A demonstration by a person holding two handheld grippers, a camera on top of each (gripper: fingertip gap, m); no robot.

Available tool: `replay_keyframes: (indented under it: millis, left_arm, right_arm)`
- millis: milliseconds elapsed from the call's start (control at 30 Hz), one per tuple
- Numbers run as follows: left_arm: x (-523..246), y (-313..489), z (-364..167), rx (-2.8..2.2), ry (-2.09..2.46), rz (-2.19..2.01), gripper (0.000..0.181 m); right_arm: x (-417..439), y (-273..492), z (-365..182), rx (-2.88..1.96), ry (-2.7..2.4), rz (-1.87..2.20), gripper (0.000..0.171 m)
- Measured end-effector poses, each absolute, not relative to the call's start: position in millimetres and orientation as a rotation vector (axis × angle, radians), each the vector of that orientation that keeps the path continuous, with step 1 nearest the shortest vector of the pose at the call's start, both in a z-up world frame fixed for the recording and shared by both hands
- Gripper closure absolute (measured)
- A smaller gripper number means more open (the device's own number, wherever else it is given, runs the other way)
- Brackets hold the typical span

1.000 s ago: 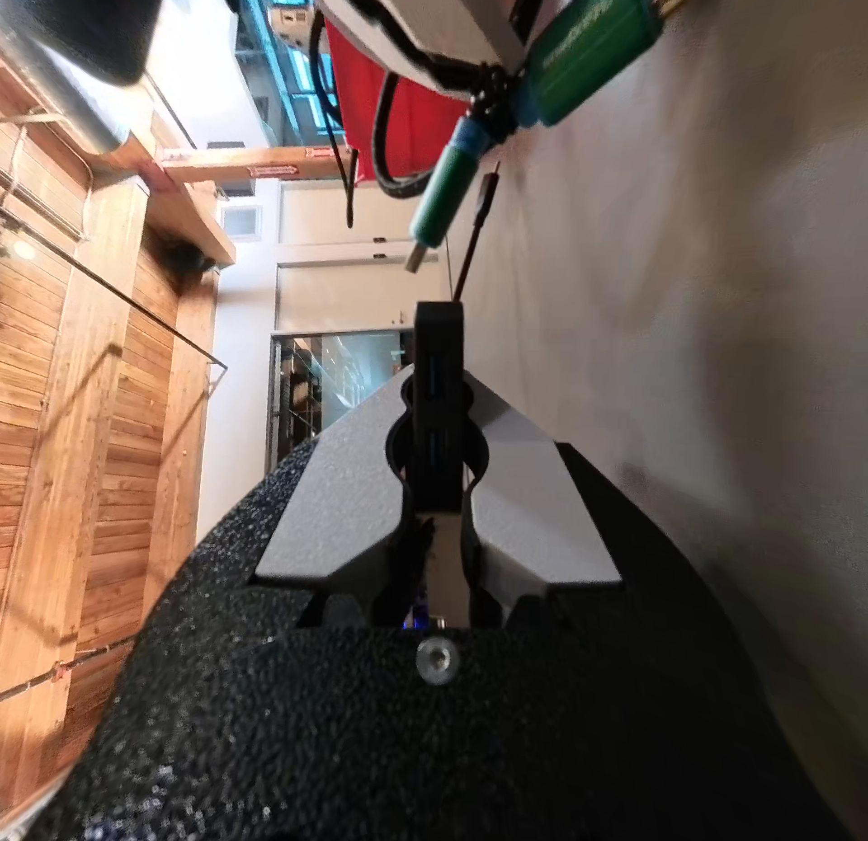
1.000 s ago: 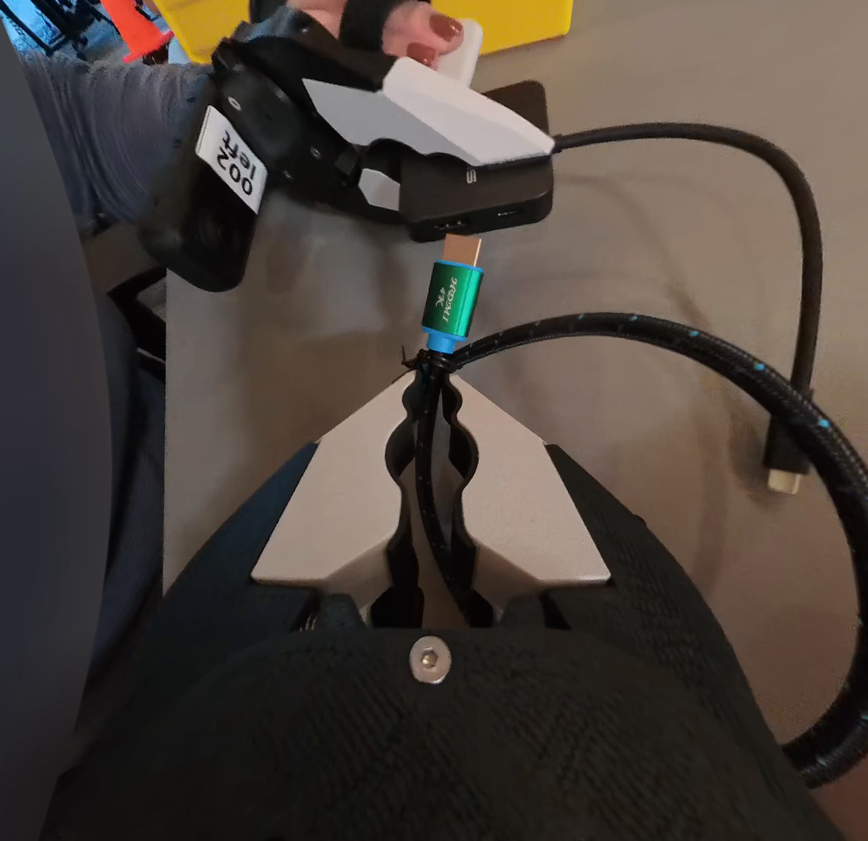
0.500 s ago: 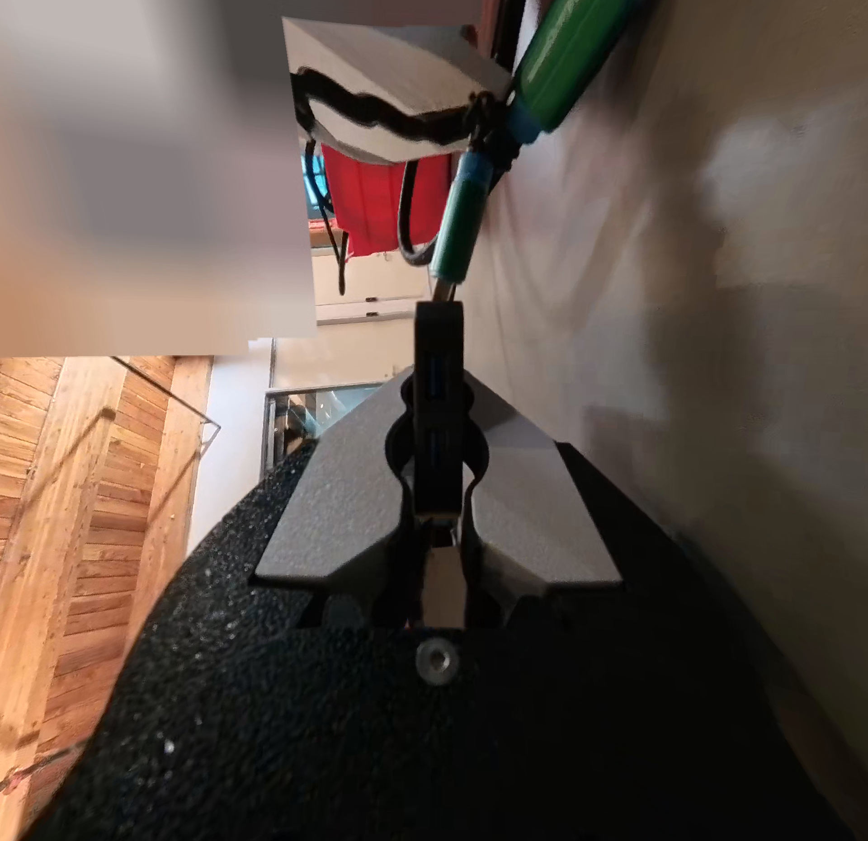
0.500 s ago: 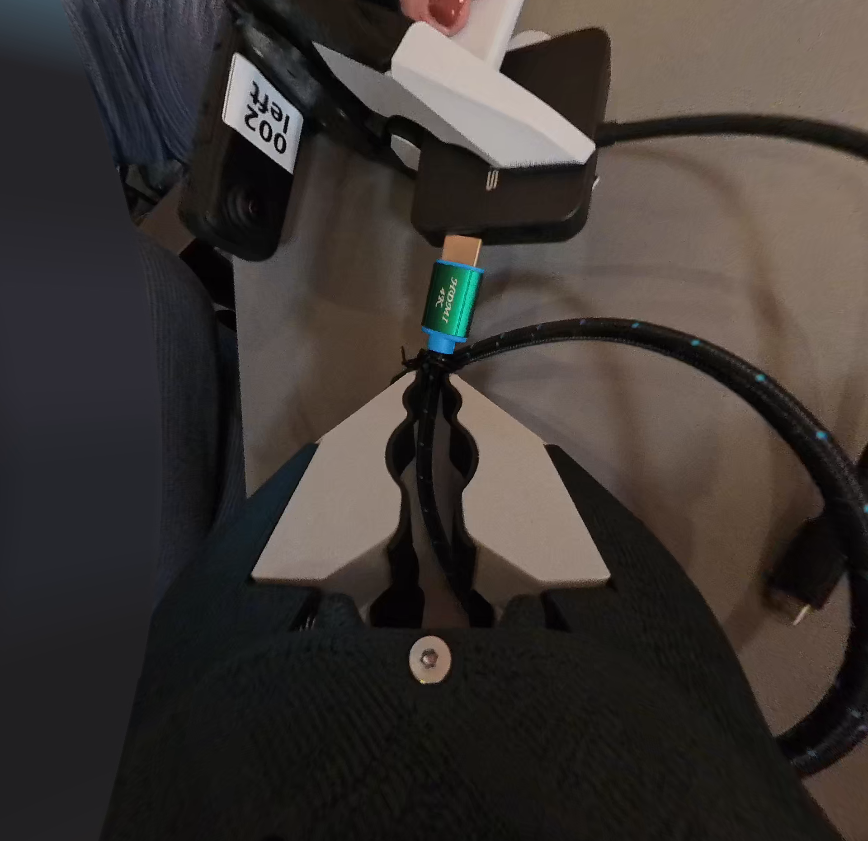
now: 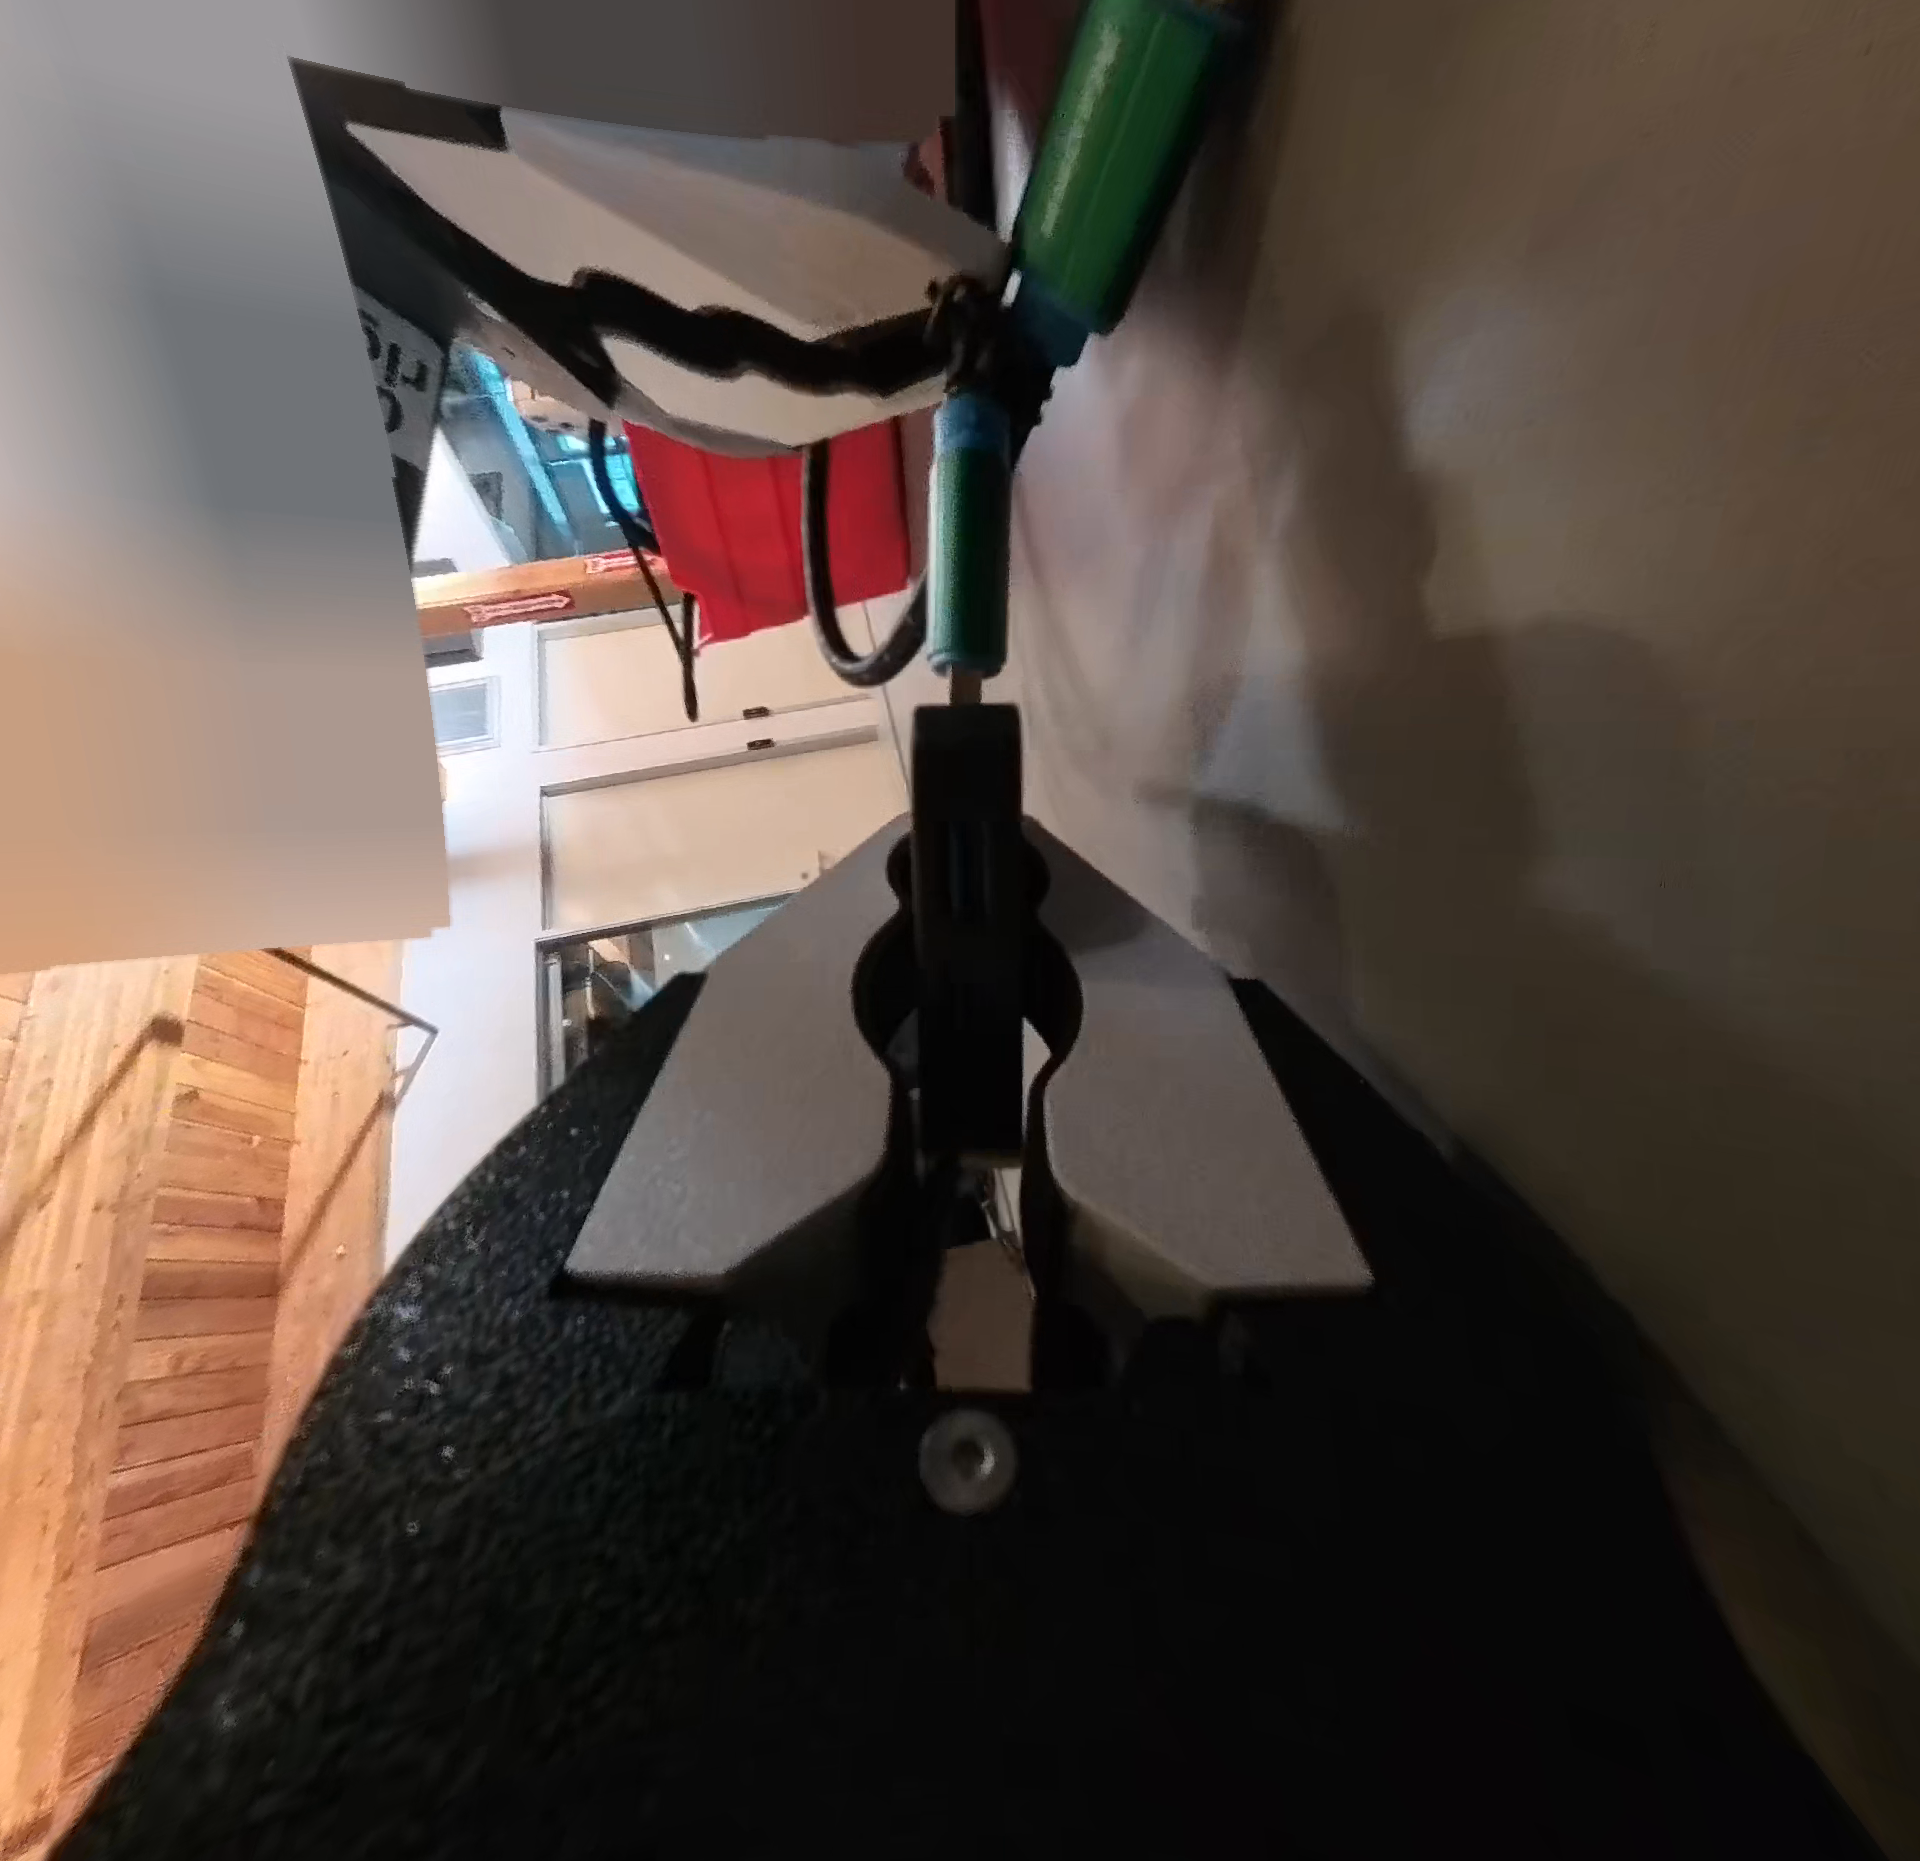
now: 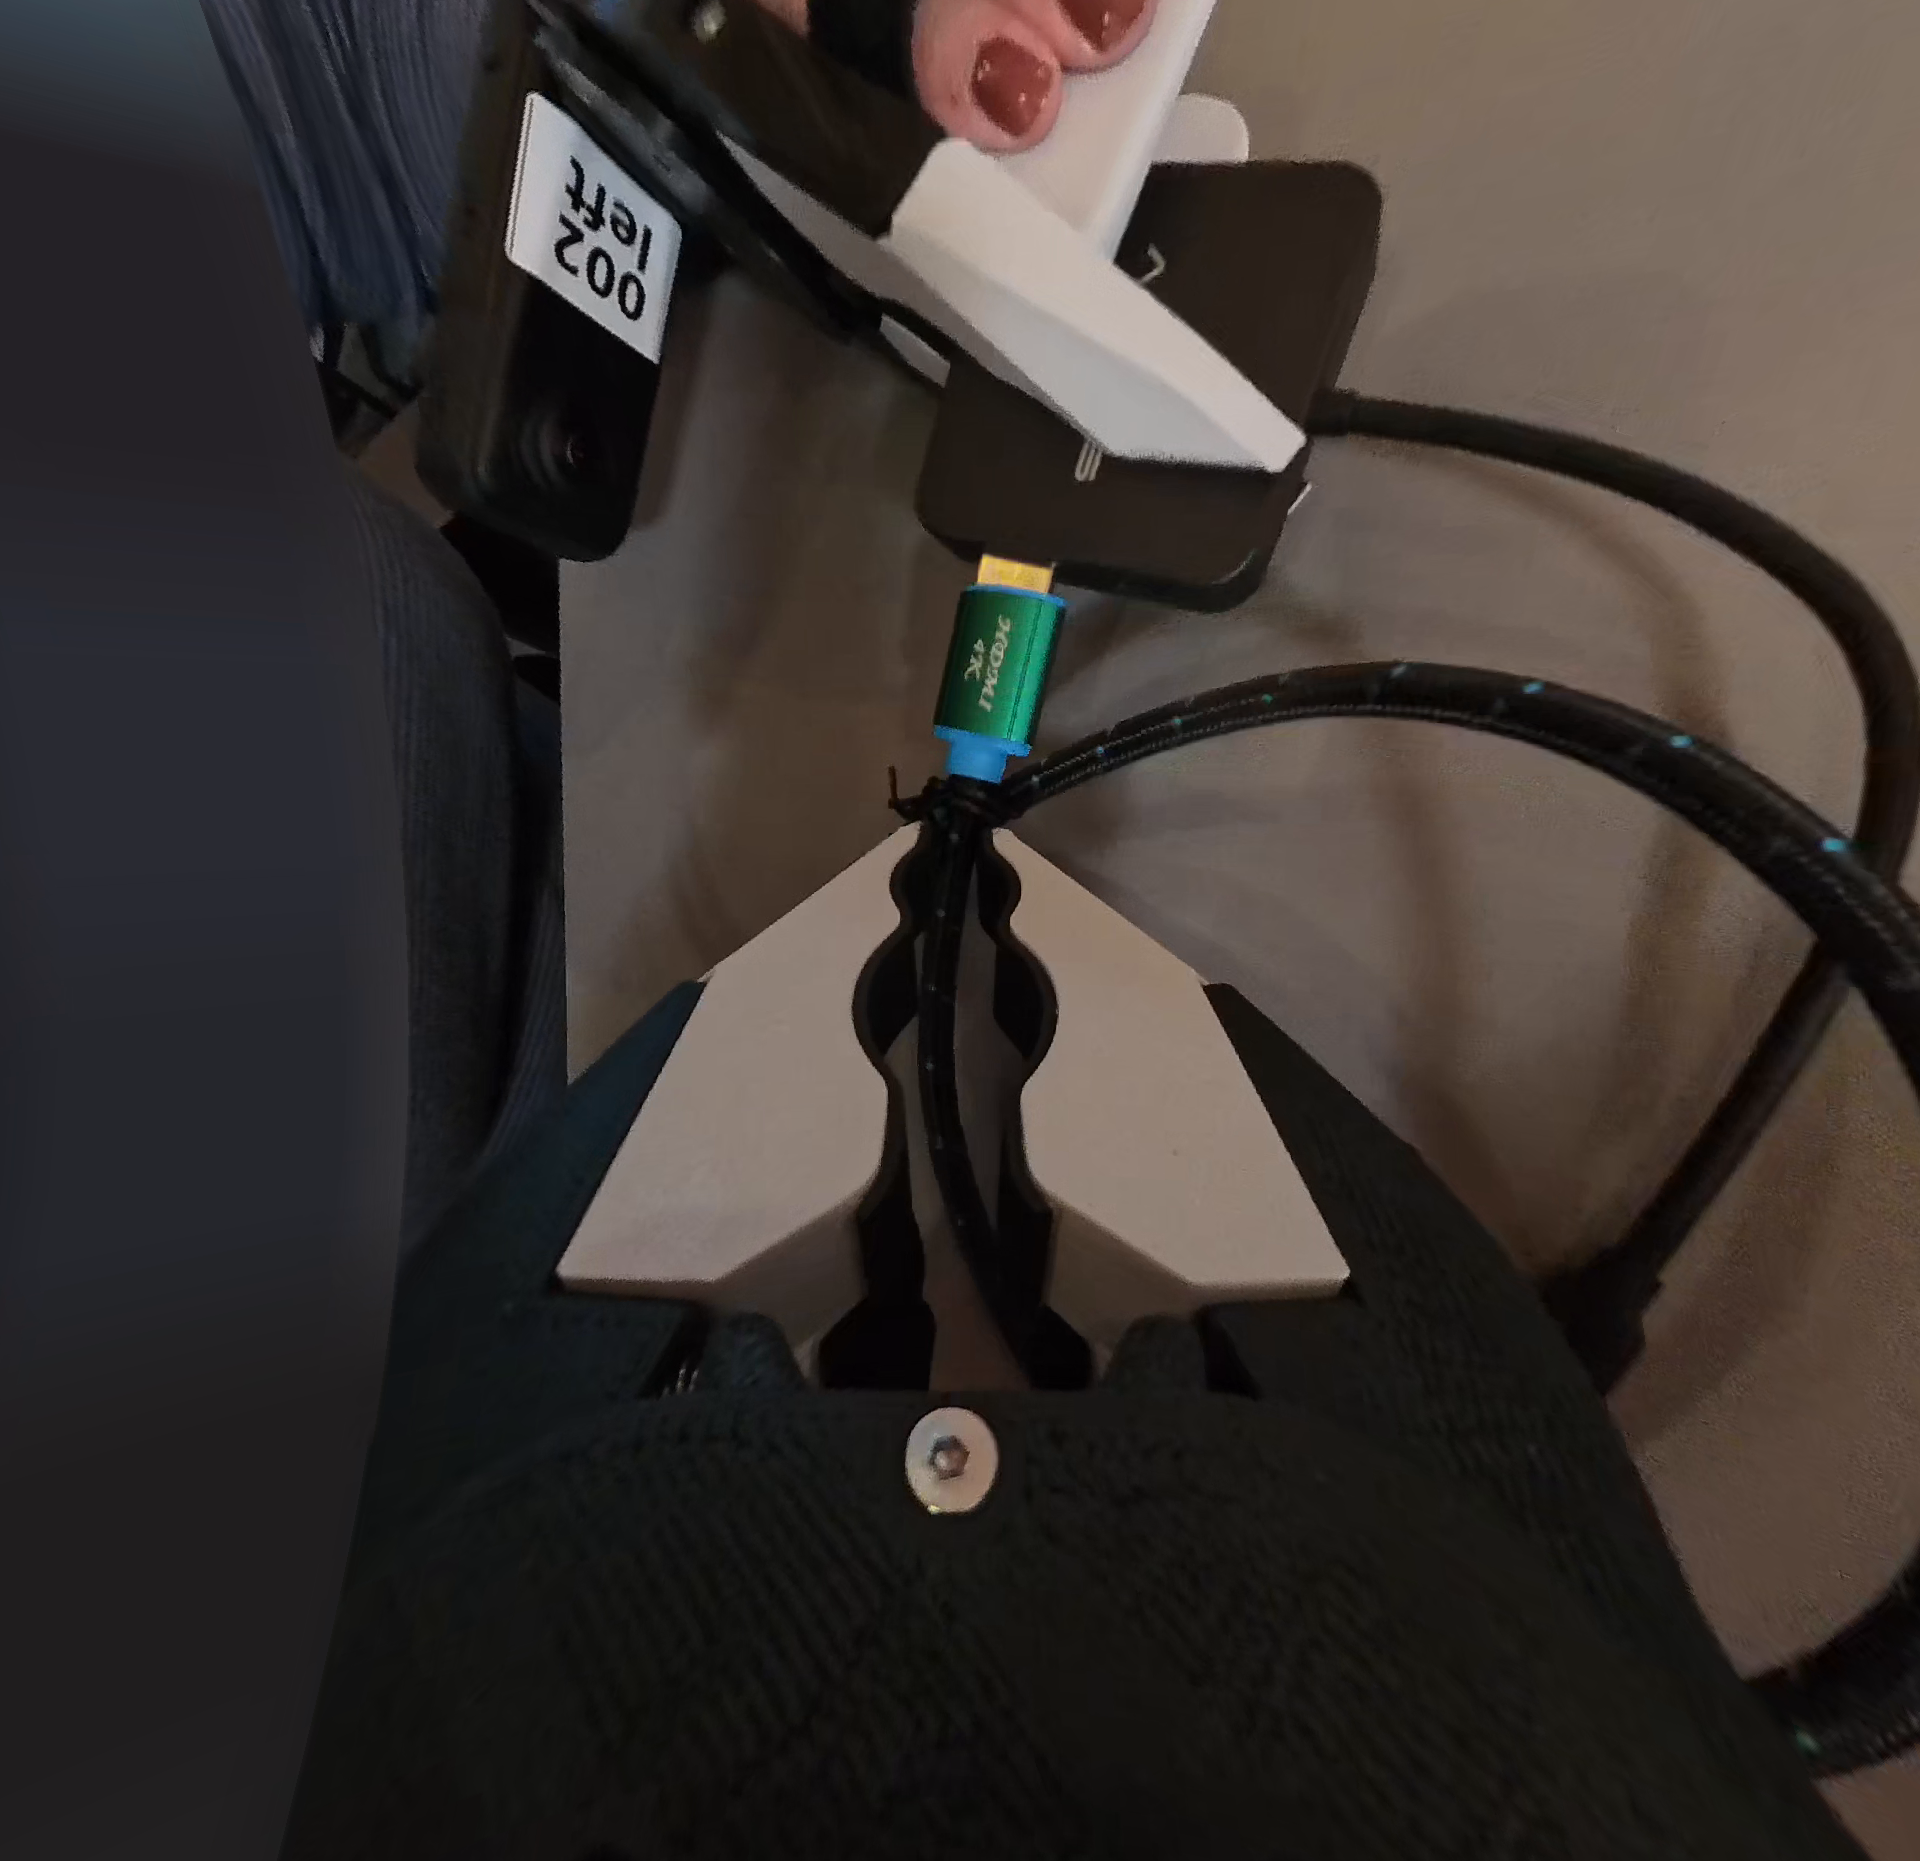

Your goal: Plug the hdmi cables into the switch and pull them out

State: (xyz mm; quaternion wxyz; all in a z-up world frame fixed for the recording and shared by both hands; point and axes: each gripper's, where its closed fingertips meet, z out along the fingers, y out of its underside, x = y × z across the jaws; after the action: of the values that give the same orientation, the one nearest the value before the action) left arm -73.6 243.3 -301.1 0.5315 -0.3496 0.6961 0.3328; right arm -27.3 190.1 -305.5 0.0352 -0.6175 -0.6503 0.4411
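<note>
My left gripper point(image 5: 966, 840) is shut on the black switch point(image 5: 966, 928), seen edge-on. In the right wrist view the left gripper point(image 6: 1283, 466) holds the switch point(image 6: 1143, 440) flat above the grey table point(image 6: 1455, 928). My right gripper point(image 6: 951, 840) is shut on the braided black HDMI cable point(image 6: 945, 1032), just behind its green plug point(image 6: 997, 668). The plug's gold tip point(image 6: 1018, 570) meets the switch's near edge; how far it is inside I cannot tell. The left wrist view shows the same plug point(image 5: 971, 554) touching the switch's far end, below my right gripper point(image 5: 951, 299).
The braided cable loops off to the right point(image 6: 1558, 741). The switch's own black lead point(image 6: 1662, 502) curves right and down over the table. A second green plug point(image 5: 1117, 138) shows at the top of the left wrist view. A person's hand point(image 6: 997, 55) holds the left gripper. Across from one pair of fingers to the other is roughly 7 cm.
The switch and the left gripper have come closer and turned. The plug's gold tip was just short of the switch and now meets its edge. Both grippers stayed shut.
</note>
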Motion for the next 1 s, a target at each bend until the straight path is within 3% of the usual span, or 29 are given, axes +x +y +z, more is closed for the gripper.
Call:
replay_keyframes:
  millis: [400,767,1000]
  left_arm:
    - [-89,266,-298,-1.118,1.5,0.923,0.17]
    - [-113,280,-313,-1.359,1.458,0.979,0.17]
    - [-116,281,-318,-1.425,1.457,0.94,0.169]
  right_arm:
    - [-47,202,-292,-1.895,-1.705,1.529,0.167]
    - [-61,225,-302,-1.842,-1.597,1.273,0.166]
    - [-63,237,-300,-1.668,-1.646,1.051,0.147]
